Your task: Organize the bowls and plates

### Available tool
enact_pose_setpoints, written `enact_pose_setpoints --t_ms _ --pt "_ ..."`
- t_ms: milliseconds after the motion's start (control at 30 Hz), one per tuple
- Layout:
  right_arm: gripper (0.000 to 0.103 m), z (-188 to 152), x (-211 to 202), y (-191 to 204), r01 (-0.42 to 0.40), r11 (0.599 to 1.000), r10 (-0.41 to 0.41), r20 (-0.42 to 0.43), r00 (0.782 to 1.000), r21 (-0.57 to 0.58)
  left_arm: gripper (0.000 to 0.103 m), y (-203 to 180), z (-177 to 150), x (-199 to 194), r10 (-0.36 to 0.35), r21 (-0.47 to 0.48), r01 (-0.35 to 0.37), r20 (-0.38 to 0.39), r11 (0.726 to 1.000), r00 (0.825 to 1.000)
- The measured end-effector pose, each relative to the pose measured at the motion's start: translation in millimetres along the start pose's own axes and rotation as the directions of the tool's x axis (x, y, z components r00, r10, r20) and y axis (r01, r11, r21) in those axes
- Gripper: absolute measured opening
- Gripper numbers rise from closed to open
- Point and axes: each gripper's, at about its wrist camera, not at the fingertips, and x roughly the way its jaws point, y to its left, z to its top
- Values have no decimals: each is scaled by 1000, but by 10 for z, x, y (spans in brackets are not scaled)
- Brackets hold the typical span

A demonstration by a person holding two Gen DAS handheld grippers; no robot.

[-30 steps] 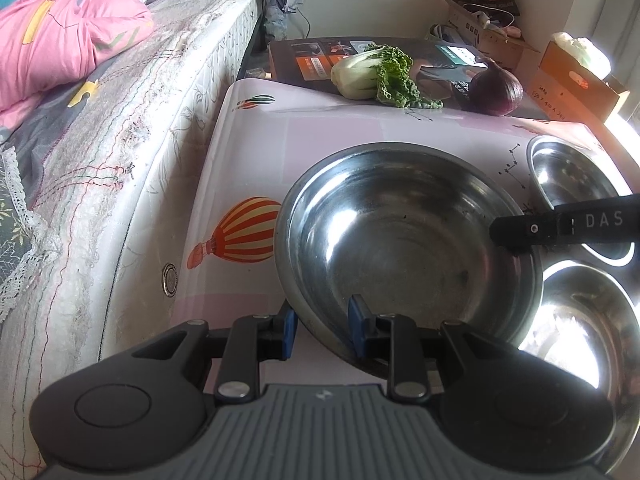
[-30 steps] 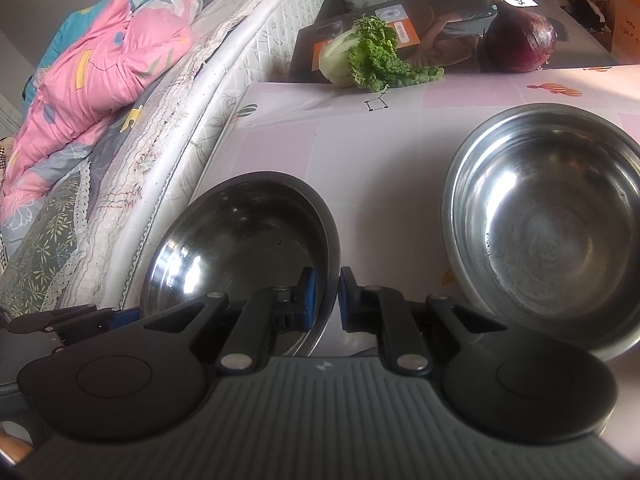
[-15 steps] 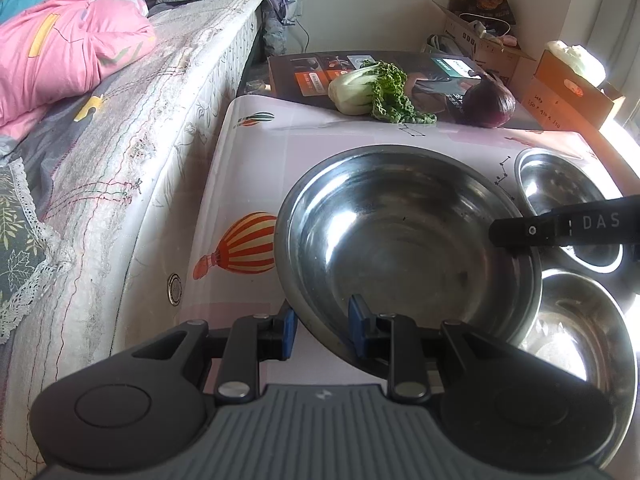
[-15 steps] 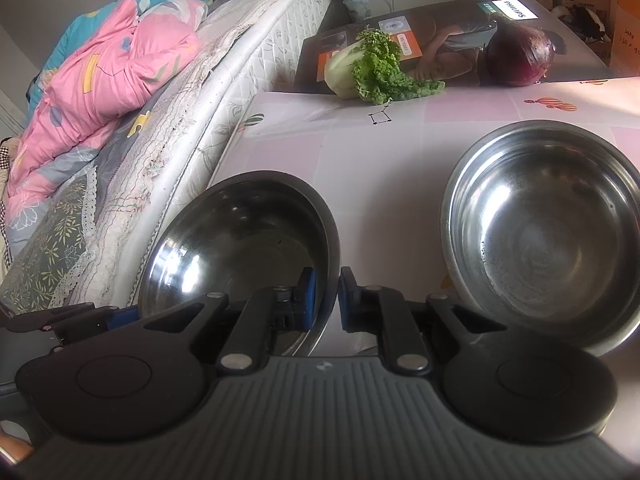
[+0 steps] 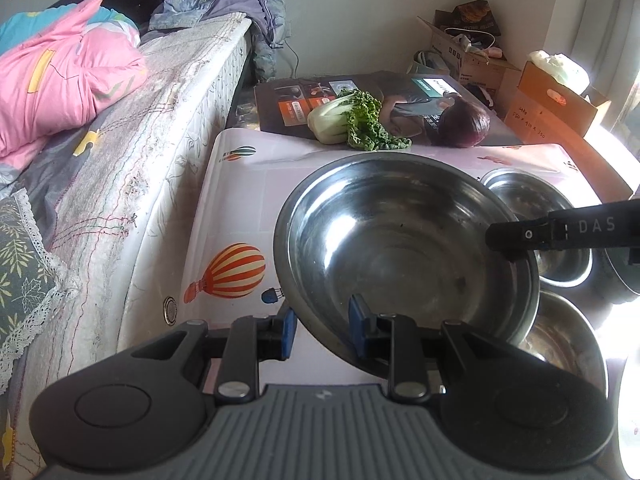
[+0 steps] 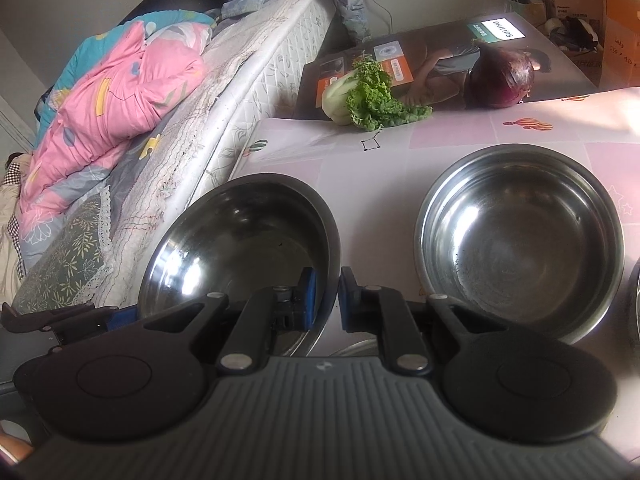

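The right gripper point(image 6: 327, 298) has its jaws shut tight on the thin rim of the big steel bowl point(image 6: 244, 240), one blue pad inside and one outside. The left gripper point(image 5: 322, 326) stands a little apart across the near rim of the same bowl point(image 5: 400, 240); its inner pad sits on the wall, but whether the outer pad touches I cannot tell. The bowl hangs tilted between the two, over the left edge of the desk point(image 5: 240, 200), close by the bed point(image 5: 140, 160).

The metal is smooth and each hold is only a narrow pinch, so I judge the bowl could swivel or slip out if the hands drift apart or move unevenly. It could also clip the second bowl point(image 6: 520, 240), which rests on the desk just to the right, when brought over it for nesting
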Motion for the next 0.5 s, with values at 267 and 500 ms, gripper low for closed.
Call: enact_pose_setpoints --t_ms 267,500 --pt "11 55 -336 -487 18 998 -21 50 999 58 30 -518 198 22 -39 63 38 13 997 999" --pt "13 87 -520 -1184 77 987 -90 83 992 142 31 -1099 395 294 -113 97 111 9 989 994"
